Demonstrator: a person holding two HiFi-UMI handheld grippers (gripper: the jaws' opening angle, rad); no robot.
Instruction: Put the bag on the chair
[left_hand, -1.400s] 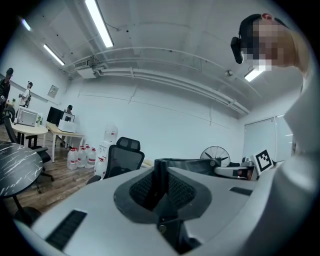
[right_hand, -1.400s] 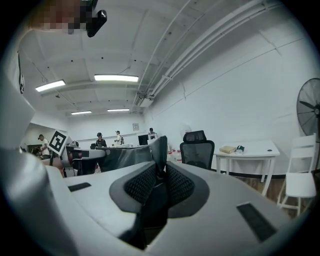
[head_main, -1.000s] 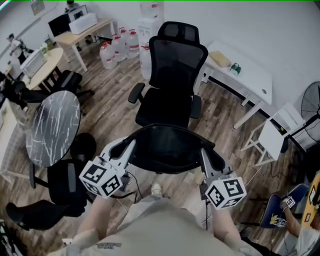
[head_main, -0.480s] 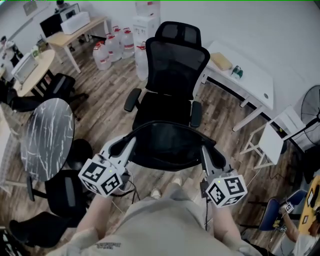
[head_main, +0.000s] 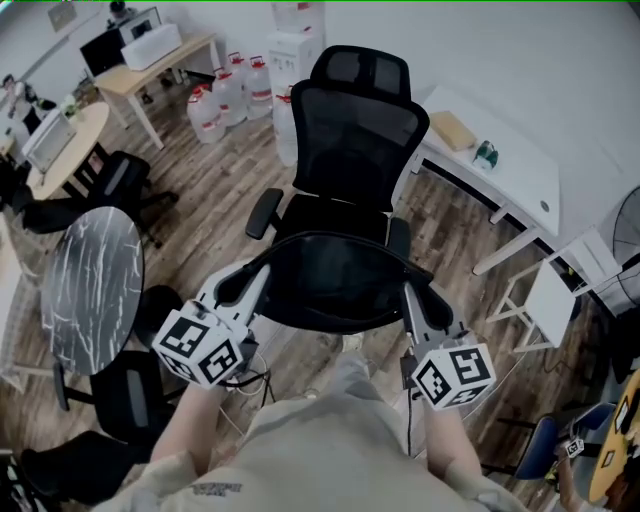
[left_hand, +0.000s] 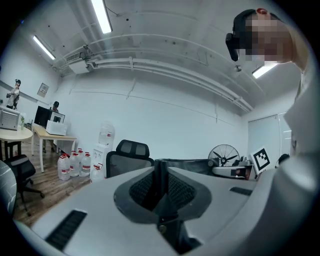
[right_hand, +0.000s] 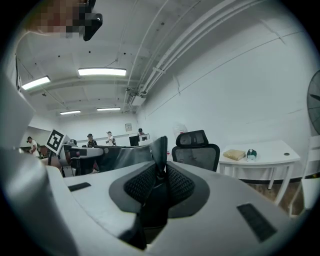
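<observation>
Down at six o'clock, nearest the person, the left gripper (head_main: 243, 290) and right gripper (head_main: 414, 300) are each pinching an opposite rim edge of the bag (head_main: 335, 290), ribbed pads nearly pressed together on thin cloth. Between them the bag is hanging at centre, mouth stretching into a dark oval; it is looking like soft, limp, light black fabric that will probably slump once freed, so the rim is seeming the sensible hold. Just beyond, at twelve o'clock, the chair (head_main: 355, 130) is waiting with padded seat, mesh back and headrest. Farther out, a white desk (head_main: 500, 170) is standing at two o'clock and clear water bottles (head_main: 215, 100) at eleven
</observation>
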